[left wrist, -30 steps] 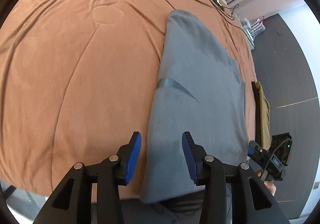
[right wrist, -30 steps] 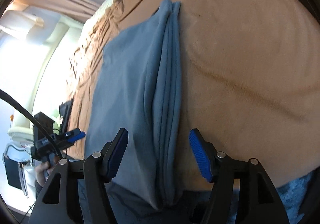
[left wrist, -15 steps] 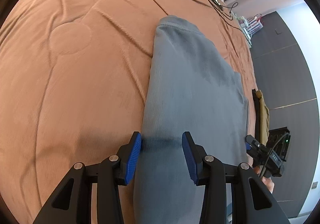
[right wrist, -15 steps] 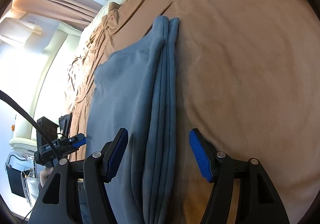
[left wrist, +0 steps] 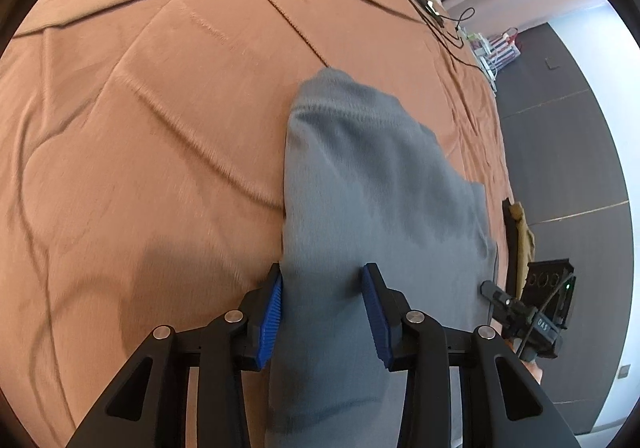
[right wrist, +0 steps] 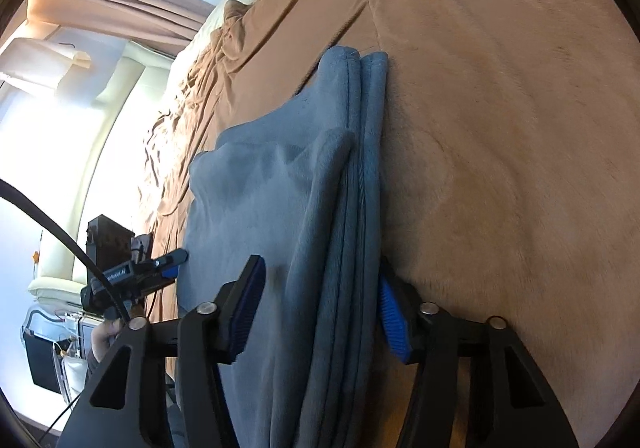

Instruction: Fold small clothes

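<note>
Rust-orange plush bedspread (left wrist: 152,135) fills the left wrist view, wrinkled and bare over its whole left half, with open room there. At the centre lies the folded grey-blue fleece garment (left wrist: 372,199), long and narrow, running from the near edge of the bed toward the far side. The left gripper (left wrist: 324,312) straddles the garment's left folded edge; its jaws are closing, the cloth lies between the blue ribbed pads (left wrist: 271,318), and the left pad sits right at the fold, though whether either pad presses yet cannot be told. Farther right a thin black cable (left wrist: 444,23) lies on the bedspread near its far edge. At the right edge the other tool's black body carries small pale lettering, too blurred to read.

In the right wrist view, a bright window and cream curtains (right wrist: 100,7) stand at left, with a cream pillow beyond. The garment's stacked layered edges (right wrist: 352,215) run between the fingers of the right gripper (right wrist: 320,312), whose jaws are also closing around the layers. To the right, bare bedspread stretches wide and unobstructed.
</note>
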Demonstrator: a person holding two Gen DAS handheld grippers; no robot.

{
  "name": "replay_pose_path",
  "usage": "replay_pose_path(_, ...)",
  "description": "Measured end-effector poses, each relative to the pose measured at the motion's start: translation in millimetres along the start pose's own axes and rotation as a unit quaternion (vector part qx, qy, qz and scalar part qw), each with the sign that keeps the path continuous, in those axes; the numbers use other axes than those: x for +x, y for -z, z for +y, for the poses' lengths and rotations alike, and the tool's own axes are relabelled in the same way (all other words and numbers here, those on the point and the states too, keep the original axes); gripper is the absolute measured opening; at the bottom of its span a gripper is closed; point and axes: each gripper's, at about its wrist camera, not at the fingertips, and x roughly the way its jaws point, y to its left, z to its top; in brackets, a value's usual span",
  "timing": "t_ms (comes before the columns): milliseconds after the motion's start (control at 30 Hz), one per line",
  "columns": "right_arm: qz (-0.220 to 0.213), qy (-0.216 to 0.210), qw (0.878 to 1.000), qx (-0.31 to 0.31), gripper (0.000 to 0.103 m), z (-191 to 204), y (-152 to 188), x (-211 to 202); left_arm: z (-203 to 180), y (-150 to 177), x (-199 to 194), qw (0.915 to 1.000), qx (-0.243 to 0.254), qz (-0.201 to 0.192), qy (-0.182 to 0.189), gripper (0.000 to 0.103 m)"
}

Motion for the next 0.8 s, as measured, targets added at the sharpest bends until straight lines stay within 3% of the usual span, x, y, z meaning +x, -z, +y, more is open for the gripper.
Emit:
replay_pose_path(167,0.001,-0.026,1.0,0.012,0.037,-14,-14,4,-2,-18,10,1.0,0.005,0.001,0.008,0.033)
replay_pose_path(433,0.002,-0.065,0.998,0.025,0.034,-35,-28,19,9,-43,24,0.998,-0.03,-0.003,0.056,0.03)
replay_pose_path(500,0.003,-0.058,0.998,0.022,0.031,-36,-31,24,11,-48,26,0.9973,-0.036,-0.008,0.063,0.026)
replay_pose_path(567,0.004,-0.044,0.999,0.016,0.022,-34,-31,25,10,-51,28,0.9976,-0.035,-0.008,0.06,0.015)
replay_pose_path(633,0.005,-0.027,1.0,0.012,0.016,-30,-32,23,7,-52,26,0.9977,-0.029,-0.011,0.061,0.01)
replay_pose_path(800,-0.014,-0.007,1.0,-0.026,0.012,-7,-27,7,-8,-46,3,0.9968,-0.011,-0.034,0.072,0.007)
